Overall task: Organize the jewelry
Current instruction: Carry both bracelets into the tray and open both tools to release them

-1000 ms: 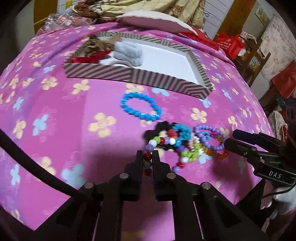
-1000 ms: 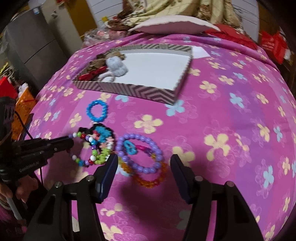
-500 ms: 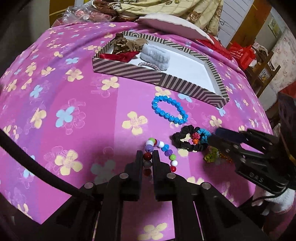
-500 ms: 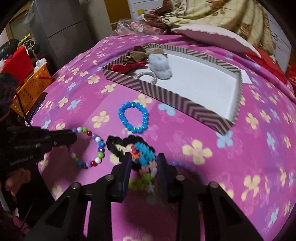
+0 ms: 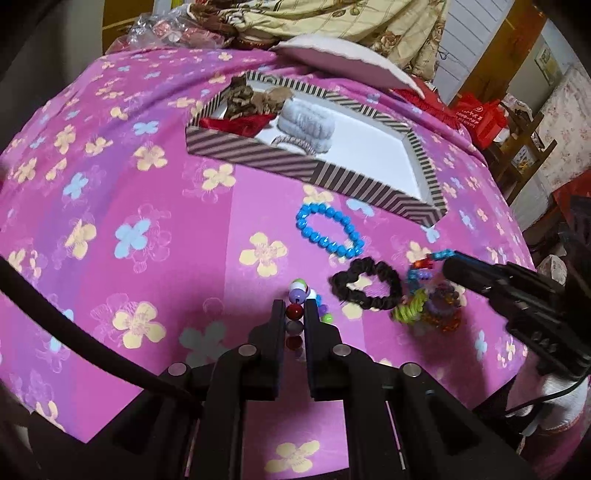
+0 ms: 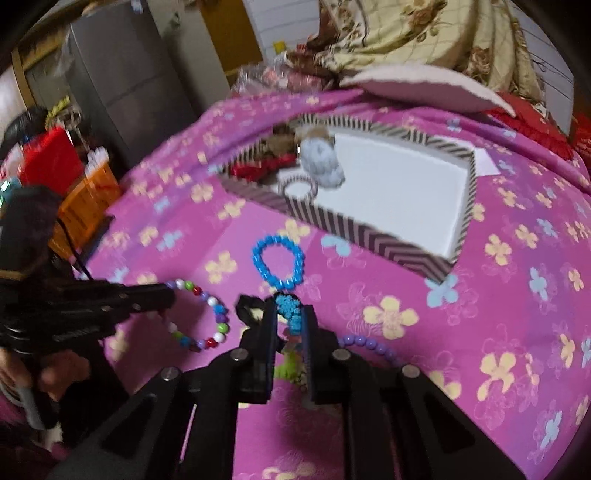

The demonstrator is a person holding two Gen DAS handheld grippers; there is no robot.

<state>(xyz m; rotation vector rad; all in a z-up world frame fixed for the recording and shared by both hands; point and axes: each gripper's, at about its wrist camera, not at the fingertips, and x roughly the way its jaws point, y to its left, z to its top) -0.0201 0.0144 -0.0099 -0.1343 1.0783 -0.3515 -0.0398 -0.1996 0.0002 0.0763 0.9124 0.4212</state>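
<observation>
Fingers of the left gripper (image 5: pixel 294 314) pinch a multicoloured bracelet (image 6: pixel 201 317); the right gripper (image 6: pixel 290 321) is closing on a beaded tangle (image 6: pixel 290 314).

1. A pink bedspread (image 5: pixel 155 192) printed with yellow and blue flowers covers the bed.
2. A white pillow (image 5: pixel 340 62) lies at the far edge of the bed.
3. A cream floral quilt (image 5: pixel 332 22) is bunched up behind the pillow.
4. A grey cabinet (image 6: pixel 122 85) stands to the left of the bed in the right wrist view.
5. An orange basket (image 6: pixel 88 203) sits beside a red box (image 6: pixel 48 155) on the floor.
6. A red bag (image 5: pixel 480 118) rests by a wooden shelf (image 5: pixel 524 147).
</observation>
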